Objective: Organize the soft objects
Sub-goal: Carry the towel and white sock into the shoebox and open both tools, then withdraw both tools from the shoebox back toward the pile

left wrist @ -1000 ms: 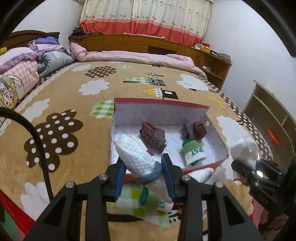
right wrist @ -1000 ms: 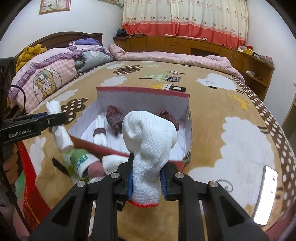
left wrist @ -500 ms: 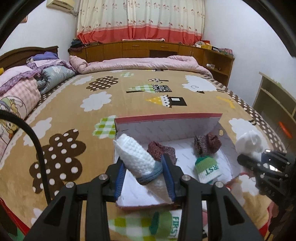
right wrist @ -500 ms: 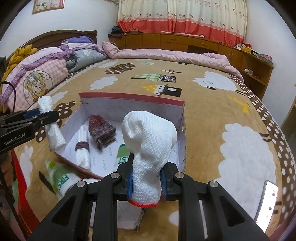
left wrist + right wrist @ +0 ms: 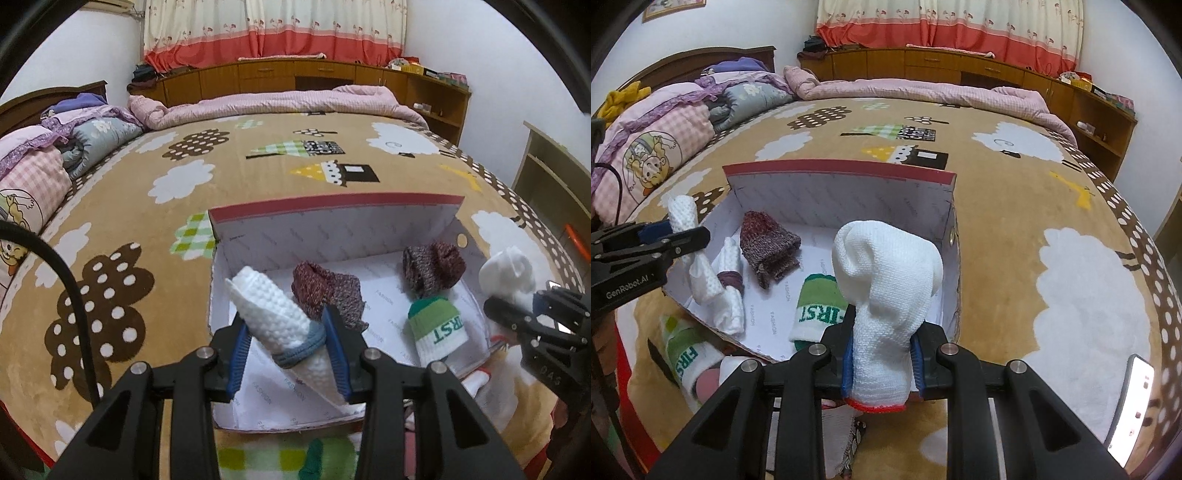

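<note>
An open cardboard box (image 5: 332,210) (image 5: 834,173) with a red rim lies on the bed. Inside lie two maroon knit socks (image 5: 325,291) (image 5: 432,266), a green and white sock (image 5: 436,328) (image 5: 816,306) and, in the right wrist view, a white rolled sock (image 5: 729,291). My left gripper (image 5: 288,347) (image 5: 683,236) is shut on a white rolled sock with a grey band (image 5: 280,317), held over the box's near left part. My right gripper (image 5: 881,363) (image 5: 517,314) is shut on a white sock with a red edge (image 5: 886,284) at the box's right side.
More socks lie on the blanket by the box's near wall, one green and white (image 5: 687,354). A phone (image 5: 1130,402) lies at the right bed edge. Pillows and quilts (image 5: 665,122) are piled at the left. Wooden cabinets (image 5: 314,77) line the far wall.
Both grippers have moved forward with their socks. The left sock has gone from in front of the box's near wall to over the box floor. The right sock has come up to the box's right side.
</note>
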The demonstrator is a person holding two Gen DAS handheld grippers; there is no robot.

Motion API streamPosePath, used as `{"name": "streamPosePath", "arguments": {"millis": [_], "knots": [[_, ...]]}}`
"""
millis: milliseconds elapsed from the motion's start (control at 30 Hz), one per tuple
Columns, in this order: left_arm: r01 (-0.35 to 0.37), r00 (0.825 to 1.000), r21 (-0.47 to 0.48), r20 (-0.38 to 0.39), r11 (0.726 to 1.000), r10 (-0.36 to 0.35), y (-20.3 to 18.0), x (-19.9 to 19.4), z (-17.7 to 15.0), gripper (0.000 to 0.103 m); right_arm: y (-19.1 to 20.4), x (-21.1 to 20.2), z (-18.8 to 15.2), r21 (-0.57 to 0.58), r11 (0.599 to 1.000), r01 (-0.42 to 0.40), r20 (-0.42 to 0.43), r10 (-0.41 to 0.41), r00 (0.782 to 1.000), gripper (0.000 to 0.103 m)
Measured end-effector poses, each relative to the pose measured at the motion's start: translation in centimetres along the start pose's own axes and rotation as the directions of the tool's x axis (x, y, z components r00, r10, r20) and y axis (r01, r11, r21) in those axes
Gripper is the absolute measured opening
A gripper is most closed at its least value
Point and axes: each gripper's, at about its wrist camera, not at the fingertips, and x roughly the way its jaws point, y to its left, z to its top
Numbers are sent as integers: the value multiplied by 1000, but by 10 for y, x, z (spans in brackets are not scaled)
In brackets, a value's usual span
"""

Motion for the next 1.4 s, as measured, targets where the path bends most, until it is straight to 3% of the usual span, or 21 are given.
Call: {"name": "streamPosePath", "arguments": {"millis": [200, 333, 400, 533, 667, 1067, 1400], "knots": [[-5, 1000, 25, -19, 1000, 5, -5, 3, -2, 47, 0, -2, 1, 3, 1000, 5, 16, -5, 1000, 40], [5, 1000, 29, -11, 1000, -5, -8, 0, -2, 61, 0, -6, 0, -1, 1000, 18, 42, -18, 999, 51], [5, 1000, 26, -5, 1000, -5, -8, -2, -1, 63, 0, -9, 0, 5, 1000, 23, 55, -23, 998, 57], [0, 1000, 29, 2, 1000, 0, -9, -6, 1, 65, -2, -14, 0, 17, 1000, 15, 69, -16, 997, 57], [-9, 1000, 33, 15, 999, 8, -8, -13, 1, 74, -1, -20, -1, 21, 1000, 13, 84, -15, 996, 58], [14, 999, 23, 33, 1000, -15, -10, -49, -15, 75, 6, -51, -18, 42, 999, -25, 122, 19, 992, 58], [59, 998, -36, -11, 998, -60, -7, -62, -49, 75, 18, -66, -40, 24, 999, -45, 107, 42, 993, 58]]}}
